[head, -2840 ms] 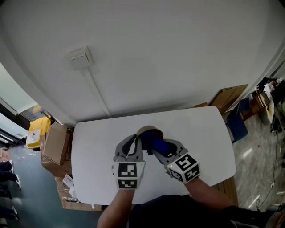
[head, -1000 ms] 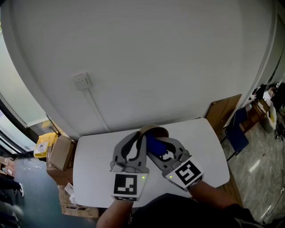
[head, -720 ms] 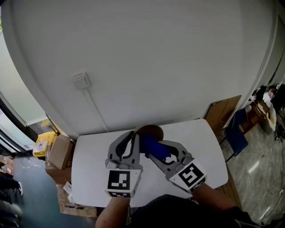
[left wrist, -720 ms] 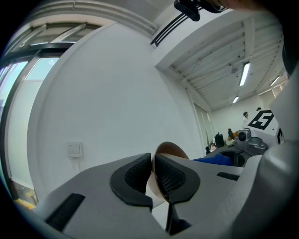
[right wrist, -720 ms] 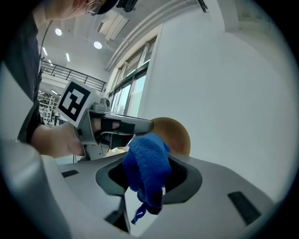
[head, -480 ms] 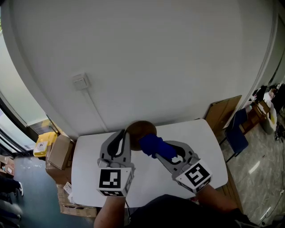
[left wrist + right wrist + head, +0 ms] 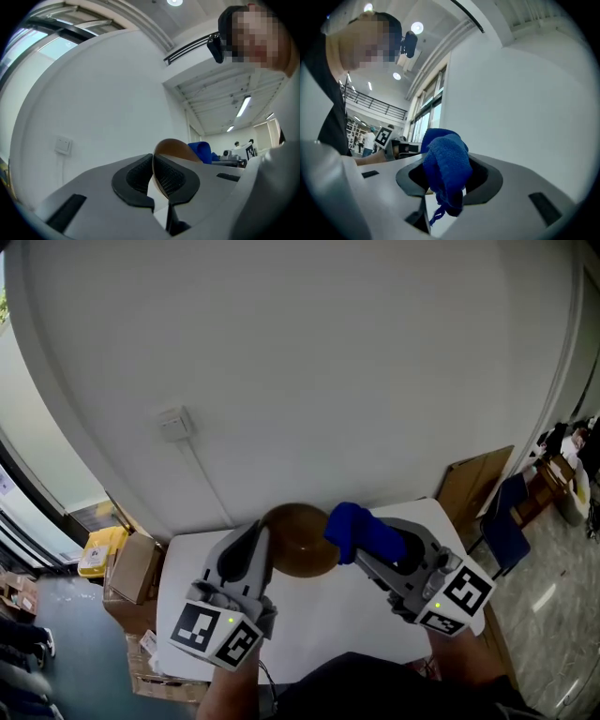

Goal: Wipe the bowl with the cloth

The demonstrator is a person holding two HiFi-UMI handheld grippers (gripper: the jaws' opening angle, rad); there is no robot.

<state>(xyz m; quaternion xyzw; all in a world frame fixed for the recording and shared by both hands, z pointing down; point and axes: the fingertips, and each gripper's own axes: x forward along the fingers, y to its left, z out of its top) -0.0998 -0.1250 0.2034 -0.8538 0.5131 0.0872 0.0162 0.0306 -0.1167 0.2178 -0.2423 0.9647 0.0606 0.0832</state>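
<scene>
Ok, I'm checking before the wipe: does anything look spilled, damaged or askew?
Nothing stands out. The left gripper pinches the round brown bowl by its rim, and the right gripper holds the bunched blue cloth beside it.

A glossy brown round bowl (image 7: 298,542); right of it, a royal-blue terry cloth (image 7: 367,532). Beneath the bowl, a white tabletop (image 7: 319,615). The grey left gripper (image 7: 266,545) and grey right gripper (image 7: 352,549) bear black-and-white square-patterned cubes.

A white desk (image 7: 323,610) stands against the wall, a switch (image 7: 174,424) (cable trailing down) above it, cardboard boxes (image 7: 134,568) beside it.
</scene>
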